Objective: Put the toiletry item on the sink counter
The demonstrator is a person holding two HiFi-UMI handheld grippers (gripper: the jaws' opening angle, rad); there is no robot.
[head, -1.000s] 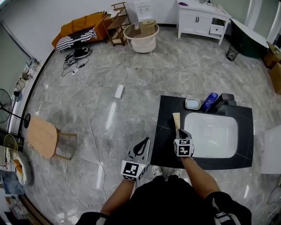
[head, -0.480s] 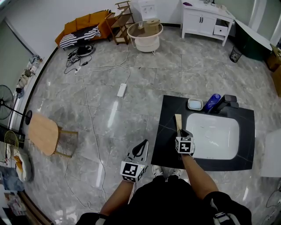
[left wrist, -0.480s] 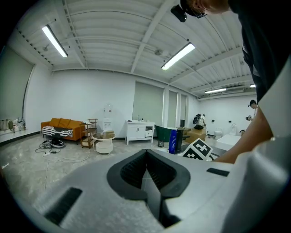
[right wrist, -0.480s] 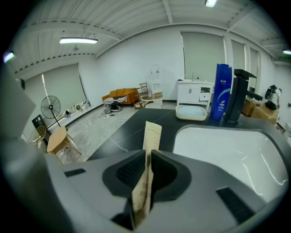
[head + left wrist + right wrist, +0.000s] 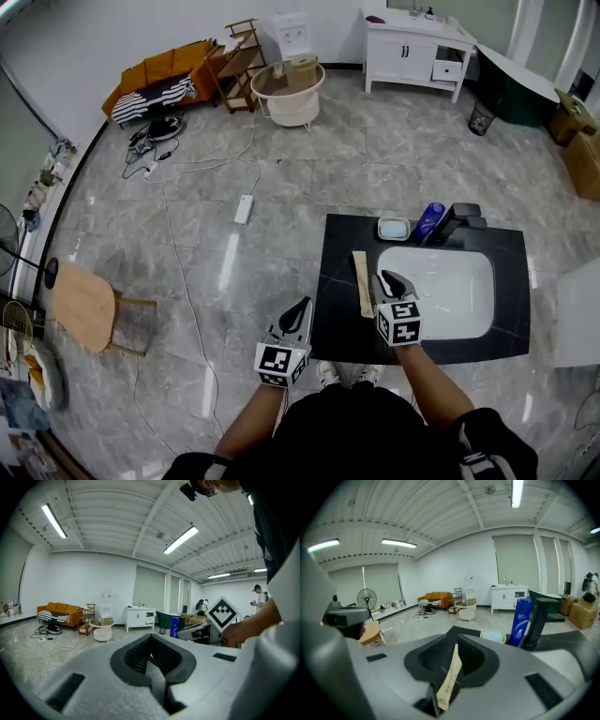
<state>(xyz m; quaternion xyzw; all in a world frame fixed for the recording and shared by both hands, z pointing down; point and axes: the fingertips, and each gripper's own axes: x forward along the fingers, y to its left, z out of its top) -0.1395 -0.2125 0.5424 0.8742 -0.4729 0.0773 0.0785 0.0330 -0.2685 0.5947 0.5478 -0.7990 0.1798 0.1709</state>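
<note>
**Sighted helper:** Toiletry item (image 5: 361, 283), where is it?

**Me:** Flat on the black bench (image 5: 337, 328), between its edge and the basin (image 5: 441, 291), beside my right claw (image 5: 388, 278), jaws spread. My left claw (image 5: 302, 306) is clenched, empty.

Along counter (image 5: 330, 330) back edge, soap dish (image 5: 394, 229), blue bottle (image 5: 430, 221) and faucet (image 5: 457, 221); basin (image 5: 455, 291) and front strip (image 5: 441, 349) open.

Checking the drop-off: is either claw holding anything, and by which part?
Nothing looks held. The right claw has its jaws apart around the near end of the wooden stick, which lies on the counter. The left claw is shut, empty.
</note>
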